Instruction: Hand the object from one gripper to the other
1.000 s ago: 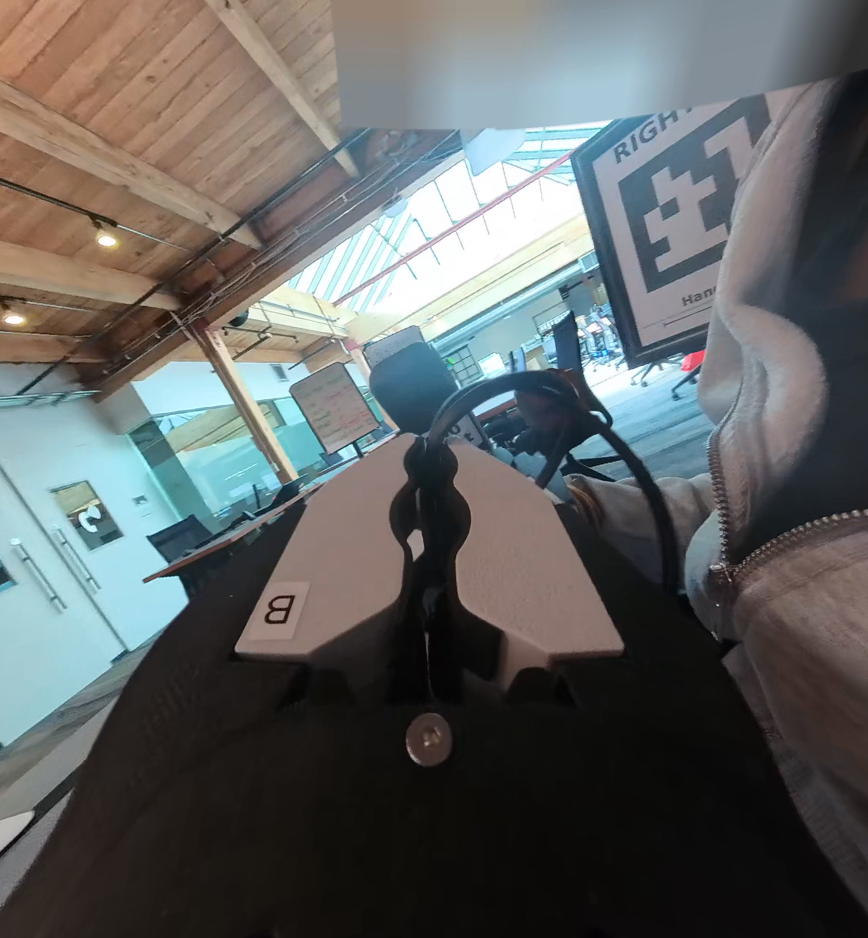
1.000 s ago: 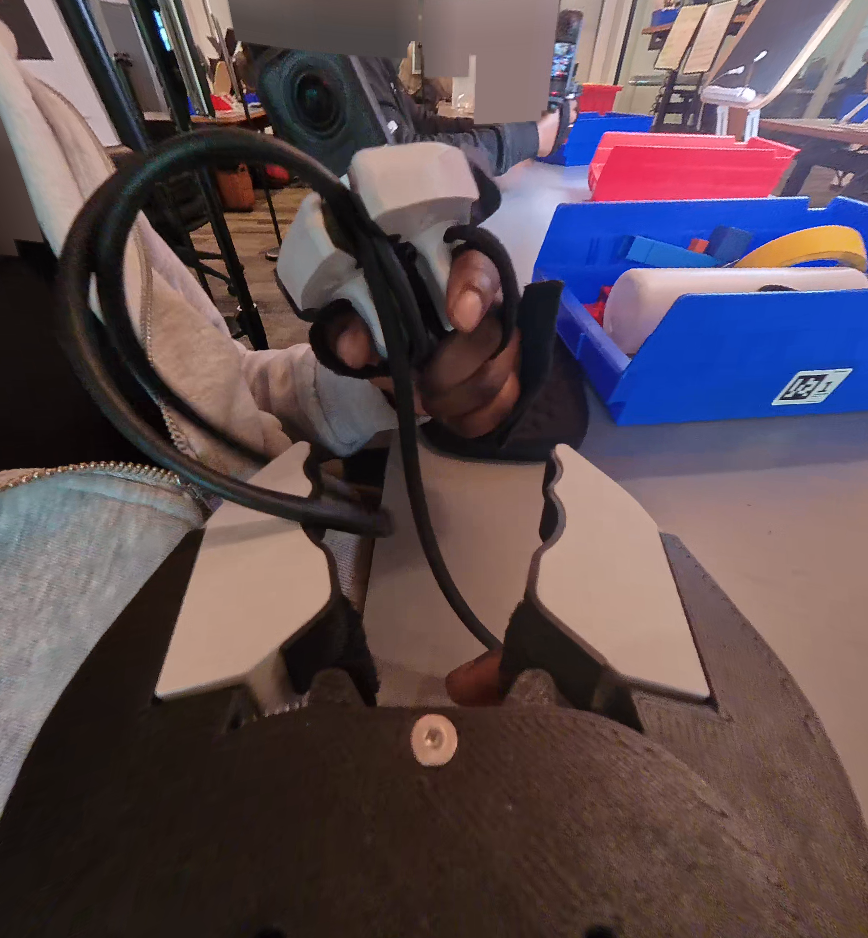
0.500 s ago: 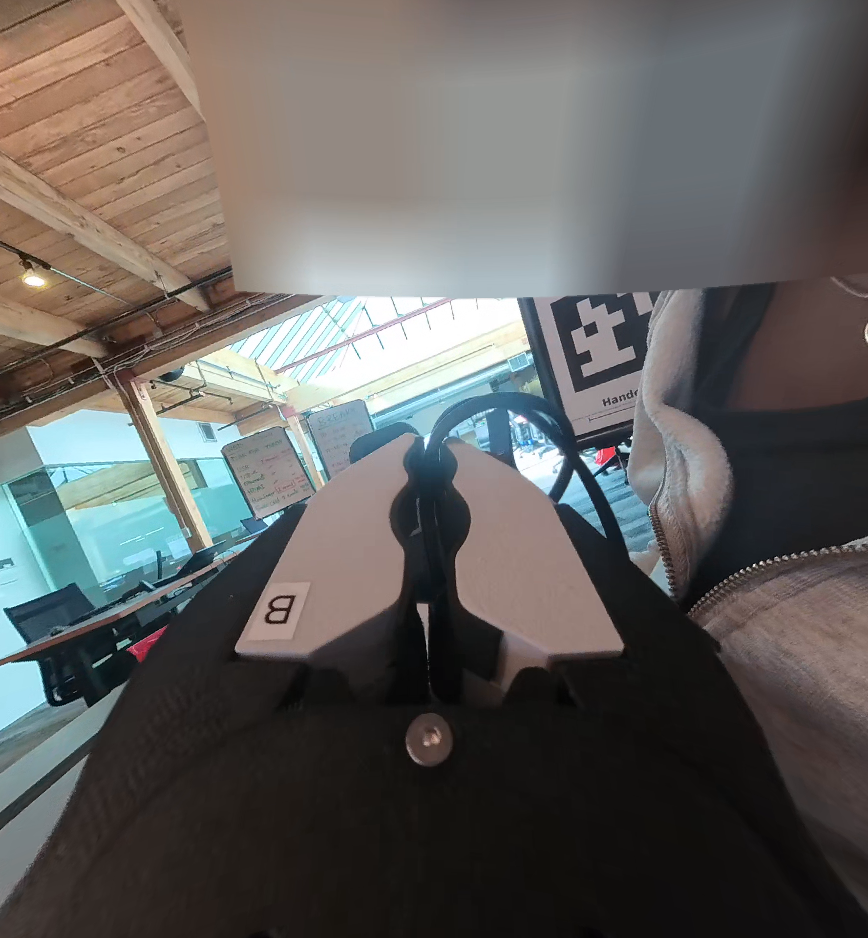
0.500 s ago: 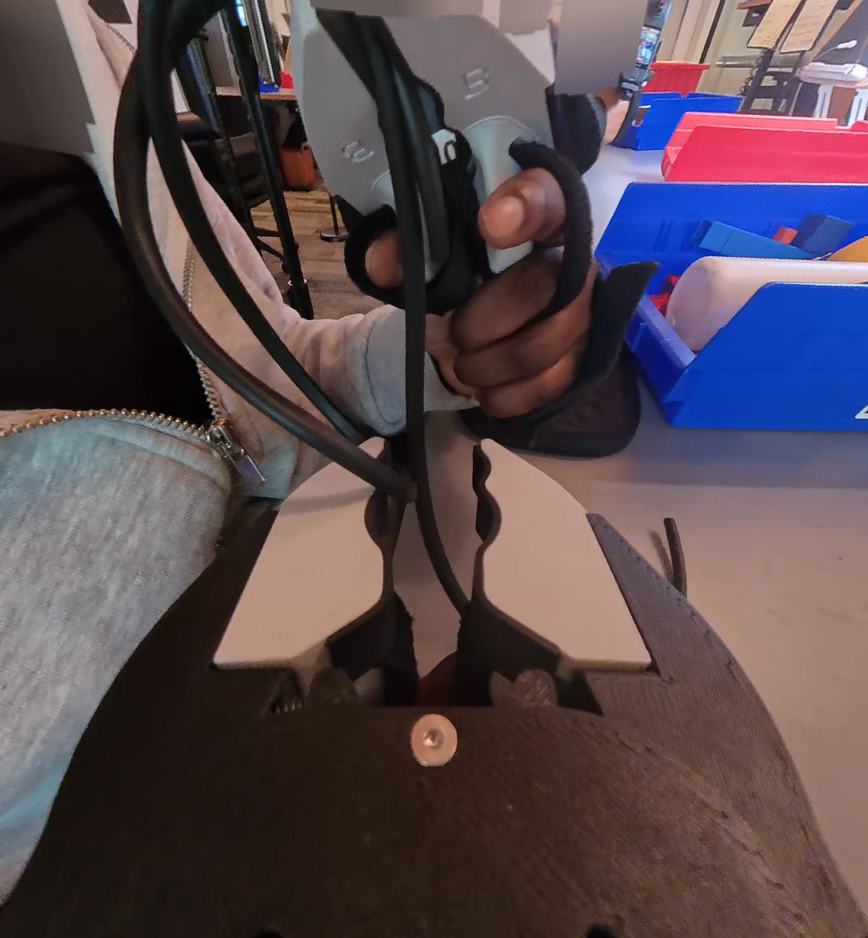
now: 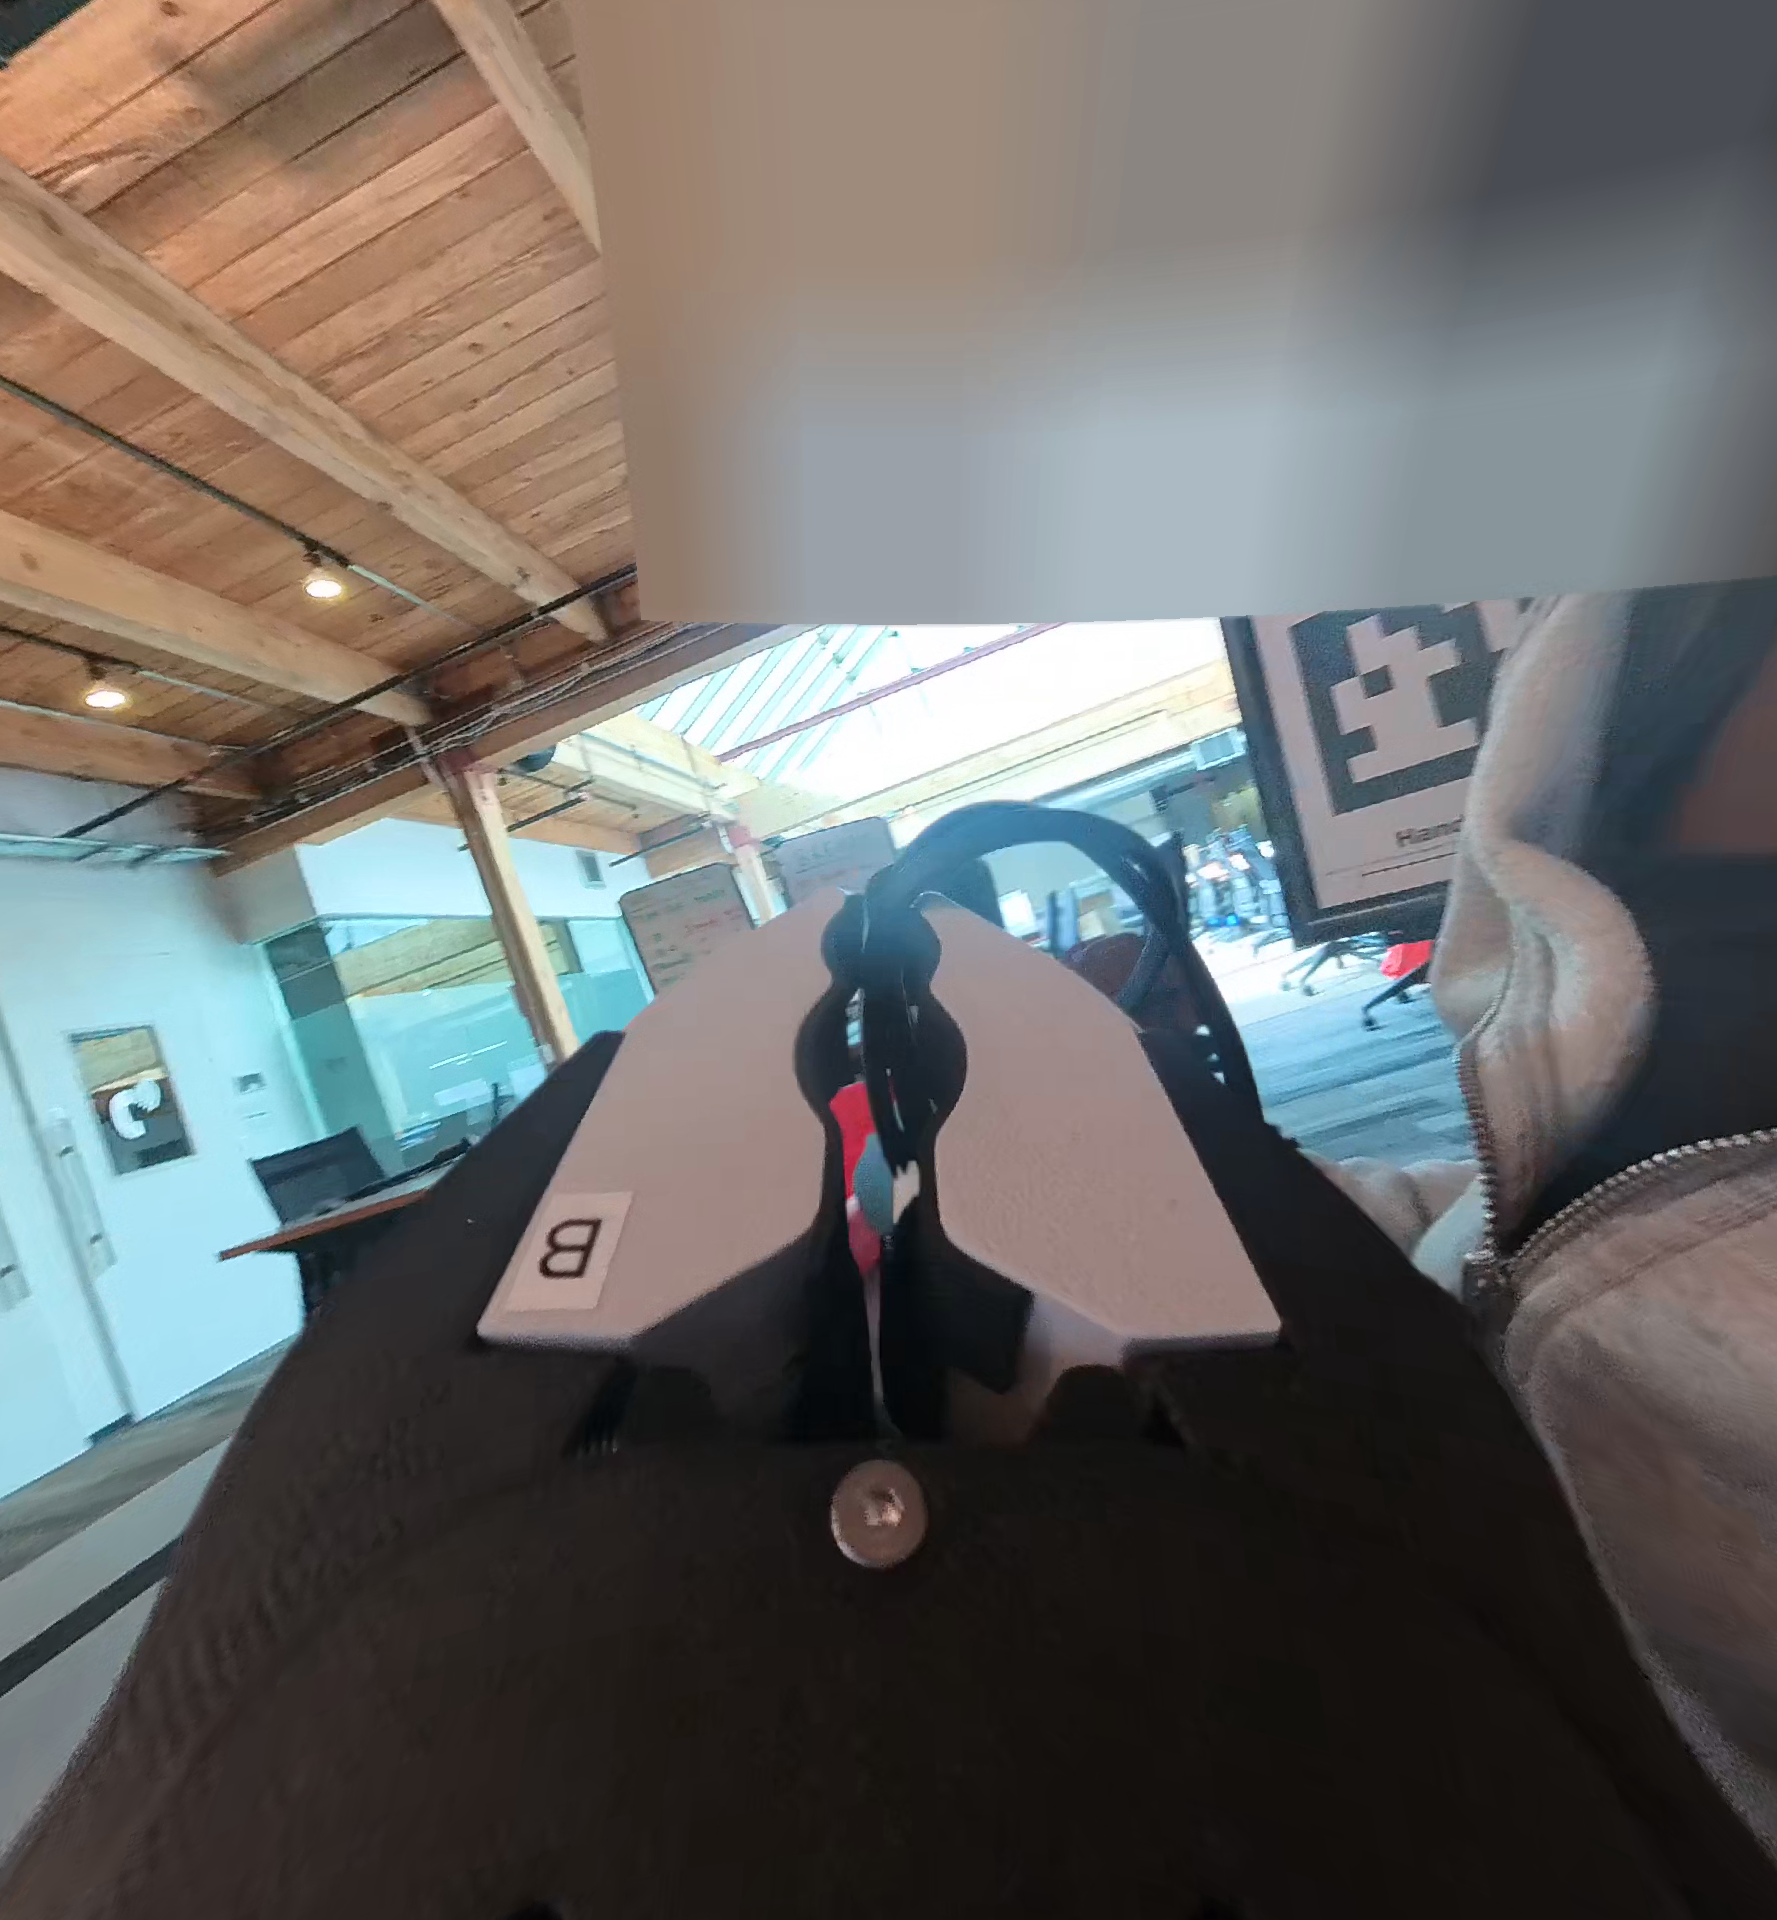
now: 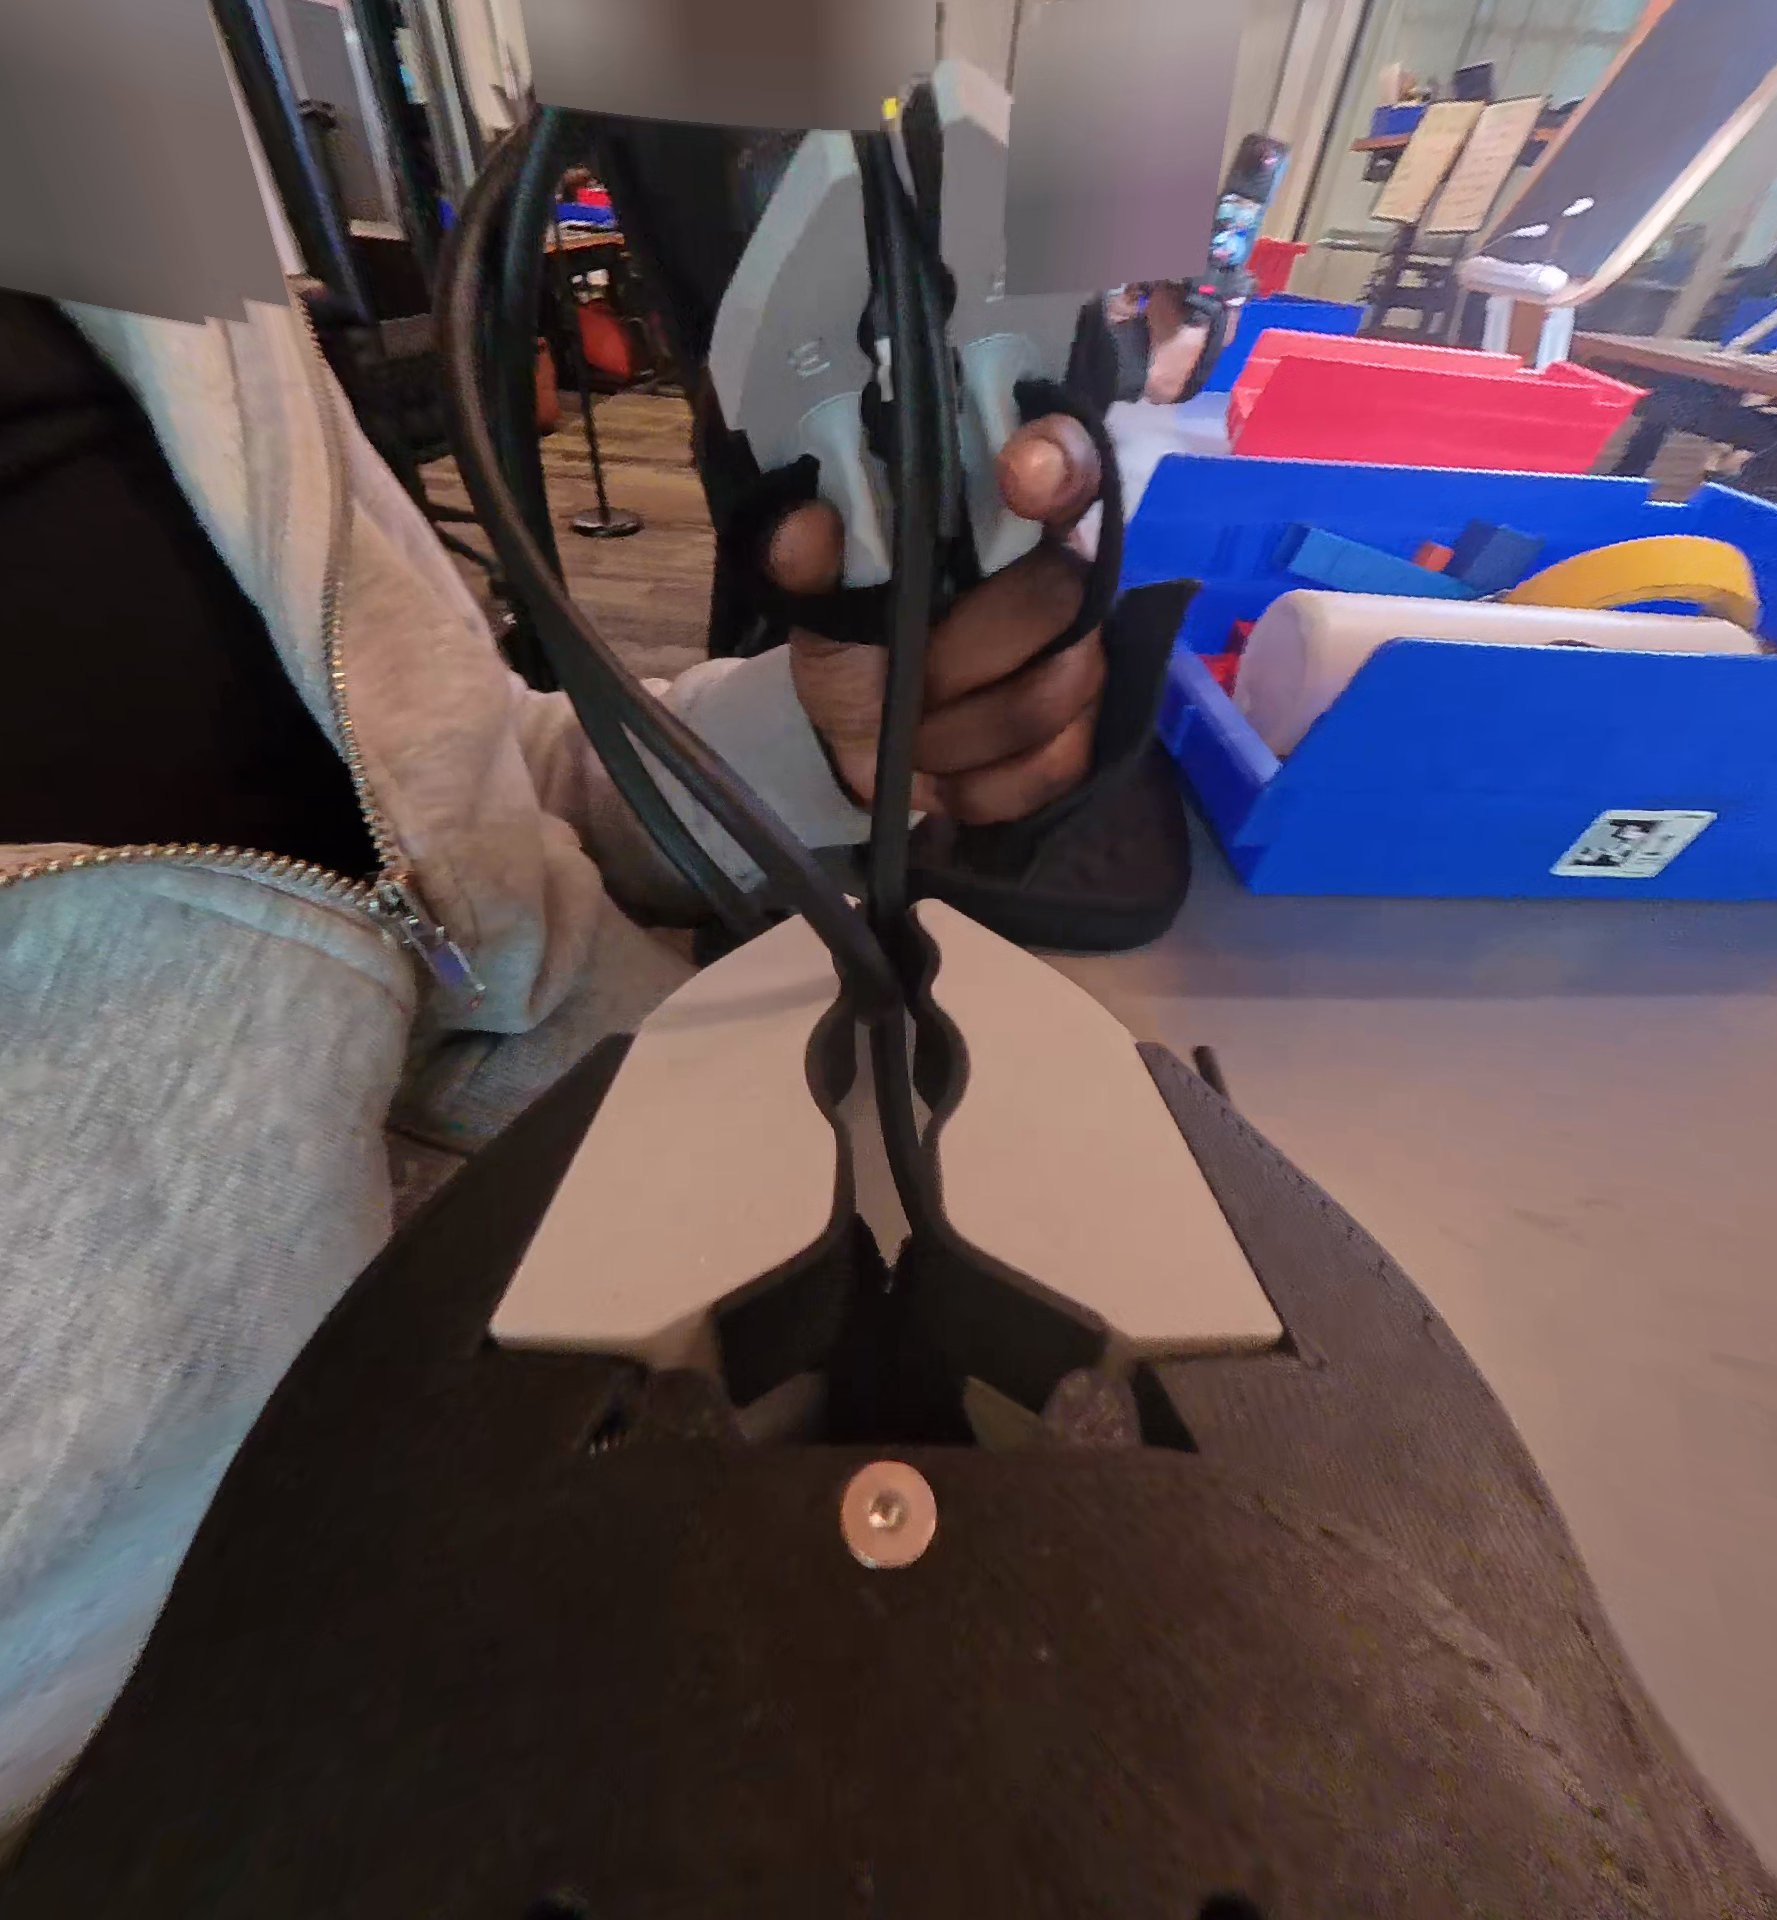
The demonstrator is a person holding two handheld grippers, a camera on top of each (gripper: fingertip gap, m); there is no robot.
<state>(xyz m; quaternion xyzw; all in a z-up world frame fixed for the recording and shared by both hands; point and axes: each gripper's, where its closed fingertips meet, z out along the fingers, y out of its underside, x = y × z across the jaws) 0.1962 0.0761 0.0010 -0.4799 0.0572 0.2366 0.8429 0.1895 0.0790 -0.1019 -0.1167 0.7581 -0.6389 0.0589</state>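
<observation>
— Where's the cable right now?

— Strung between the two. The left tongs (image 5: 889, 987) sit pinched tight on a bundle of the black cable (image 6: 899, 665), with a loop arching up past their tips. From the other side you see that same pair raised, tips pointing up, a hand (image 6: 967, 665) wrapped round the handle.

— And the right one?

— The right tongs (image 6: 889, 971) are drawn narrow, nearly closed, with strands of the cable running down between their tips. They look to be gripping it, so I'd say both have hold at once.

— Why hold it up in the air like that?

— My guess: it hangs slack, and lifting it lets the strands fall straight into the lower tongs. The big loop bows out toward the person's grey zip jacket (image 6: 188, 1039), clear of the tabletop (image 6: 1486, 1091).

— So the handover is mid-way?

— I'd judge so. The taker seems to have its bite, and the giver hasn't let go. Next would be the left easing open. The risk is a strand slipping, since it's several loops and not one stiff thing.

— What's that blue bin (image 6: 1486, 790)?

— Odds and ends inside, off to the right. Not part of this, as far as I can tell.
</observation>
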